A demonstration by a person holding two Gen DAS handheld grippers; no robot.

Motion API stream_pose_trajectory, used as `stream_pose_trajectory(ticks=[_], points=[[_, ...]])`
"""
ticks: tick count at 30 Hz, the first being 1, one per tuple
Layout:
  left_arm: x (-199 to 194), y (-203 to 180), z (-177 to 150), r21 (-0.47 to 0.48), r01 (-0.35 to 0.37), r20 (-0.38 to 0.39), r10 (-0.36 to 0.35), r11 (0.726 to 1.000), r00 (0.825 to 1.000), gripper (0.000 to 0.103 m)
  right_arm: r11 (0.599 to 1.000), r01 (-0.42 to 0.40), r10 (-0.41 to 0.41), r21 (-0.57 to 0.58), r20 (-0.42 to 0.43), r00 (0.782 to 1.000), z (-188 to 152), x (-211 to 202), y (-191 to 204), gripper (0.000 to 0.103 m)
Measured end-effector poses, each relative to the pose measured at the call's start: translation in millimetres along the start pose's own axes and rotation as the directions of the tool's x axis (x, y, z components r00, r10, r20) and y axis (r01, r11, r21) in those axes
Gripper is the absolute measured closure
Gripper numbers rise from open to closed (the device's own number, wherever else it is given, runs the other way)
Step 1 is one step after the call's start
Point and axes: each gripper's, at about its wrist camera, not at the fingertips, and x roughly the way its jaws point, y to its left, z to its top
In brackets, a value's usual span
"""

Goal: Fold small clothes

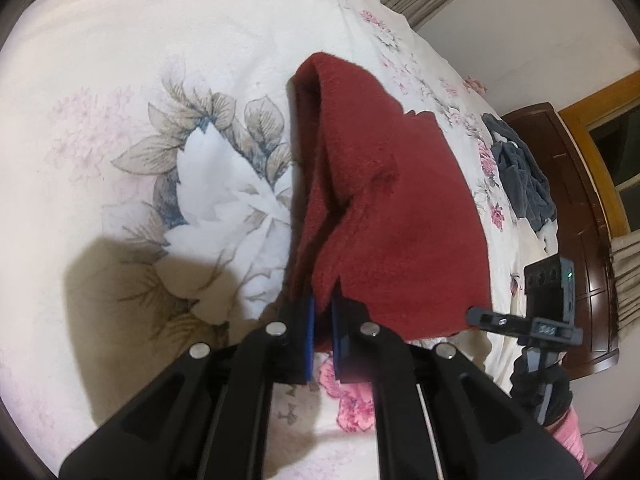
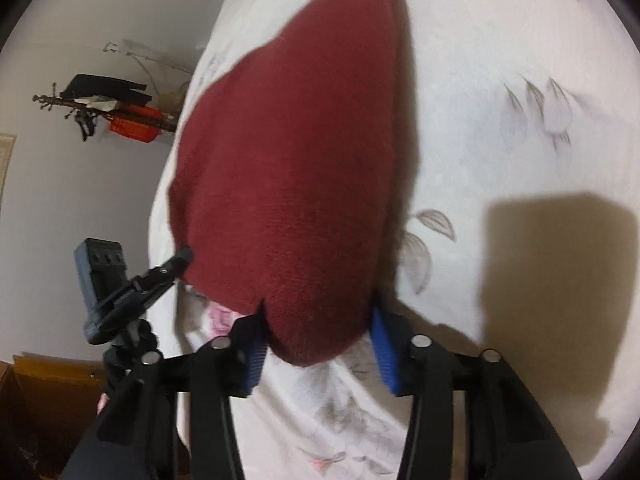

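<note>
A dark red fleece garment (image 1: 384, 208) is lifted off the floral bed sheet (image 1: 120, 80), folded over on itself. My left gripper (image 1: 323, 300) is shut on its near edge, blue pads pinching the cloth. In the right wrist view the same red garment (image 2: 288, 168) bulges down between the blue pads (image 2: 384, 344) of my right gripper (image 2: 318, 320), whose jaws stand wide apart. From the left, the left gripper (image 2: 176, 264) holds the garment's corner. The right gripper (image 1: 480, 316) shows at the garment's lower right corner in the left wrist view.
A dark grey garment (image 1: 520, 184) lies crumpled near the bed's far edge. Beside it stands a dark wooden headboard (image 1: 568, 184). A coat rack (image 2: 100, 108) with hanging items is by the wall. A gloved hand (image 1: 536, 388) with a pink sleeve holds the right gripper.
</note>
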Motion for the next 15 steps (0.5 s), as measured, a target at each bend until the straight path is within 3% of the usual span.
stream_pose_trajectory(ticks=[7,9,10,11,12,14,15], points=[[-0.1,1.7,-3.6,-0.026,0.018,-0.006,-0.018,1.0,1.0,0.093,0.999,0.044,-0.044,-0.024,0.005,0.999,-6.1,3.8,4.7,0.064],[-5.4,-0.6,-1.8,-0.044,0.04,-0.015,-0.04,0.998,0.999,0.087,0.998,0.052,-0.052,-0.043,-0.002,0.999,-5.0,0.6,10.6,0.06],[-7.5,-3.0,-0.7,-0.046,0.046,-0.018,-0.047,0.998,0.999,0.082,0.997,0.053,-0.053,-0.049,-0.003,0.999,-3.8,-1.3,12.3,0.058],[-13.0,-7.6,2.6,-0.039,0.05,-0.014,-0.051,0.998,0.999,0.071,0.997,0.056,-0.056,-0.059,0.002,0.998,-2.9,-5.6,16.9,0.052],[-17.0,-12.7,5.9,-0.027,0.039,-0.005,-0.039,0.999,0.999,0.054,0.996,0.061,-0.06,-0.069,0.011,0.998,-2.7,-8.7,22.5,0.048],[-25.8,-23.2,16.7,0.021,0.011,0.03,-0.012,1.0,0.999,0.038,0.992,0.073,-0.069,-0.1,0.041,0.997,0.4,-18.4,31.1,0.038],[-27.3,-27.3,22.7,0.04,0.006,0.039,-0.008,0.999,0.999,0.036,0.991,0.075,-0.069,-0.109,0.06,0.996,4.1,-24.4,34.5,0.034]])
